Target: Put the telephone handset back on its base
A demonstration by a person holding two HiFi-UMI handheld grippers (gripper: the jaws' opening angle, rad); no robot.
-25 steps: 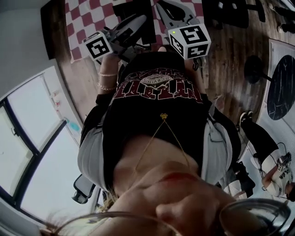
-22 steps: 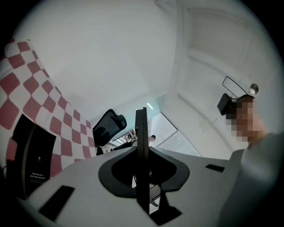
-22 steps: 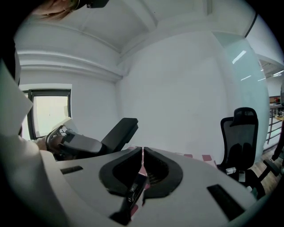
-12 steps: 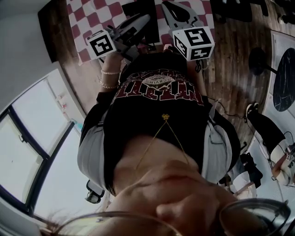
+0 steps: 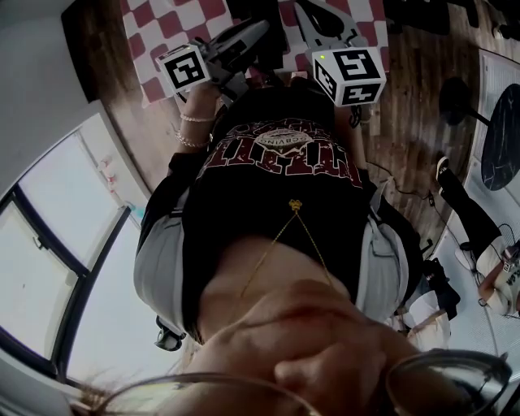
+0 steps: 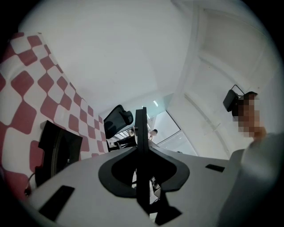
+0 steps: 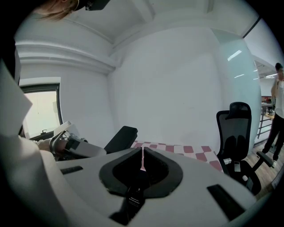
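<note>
No telephone handset or base is plain in any view. A black slab-like object (image 6: 57,153) lies on the red-and-white checked tablecloth (image 6: 26,84); it also shows as the black object (image 7: 120,136), and I cannot tell what it is. In the head view the person's torso fills the middle. Both grippers are held out over the checked cloth (image 5: 162,36) at the top. My left gripper (image 5: 258,31) (image 6: 141,111) has its jaws together with nothing between them. My right gripper (image 5: 302,10) (image 7: 142,151) is likewise shut and empty.
A black office chair (image 7: 235,133) stands right of the table, with a person (image 7: 277,99) at the right edge beyond it. A window (image 5: 49,268) runs along the left. A wooden floor (image 5: 414,122), a round black stand (image 5: 455,101) and a seated person (image 5: 496,280) lie to the right.
Both grippers and their marker cubes have drifted slightly right and up in the head view. The jaws look unchanged.
</note>
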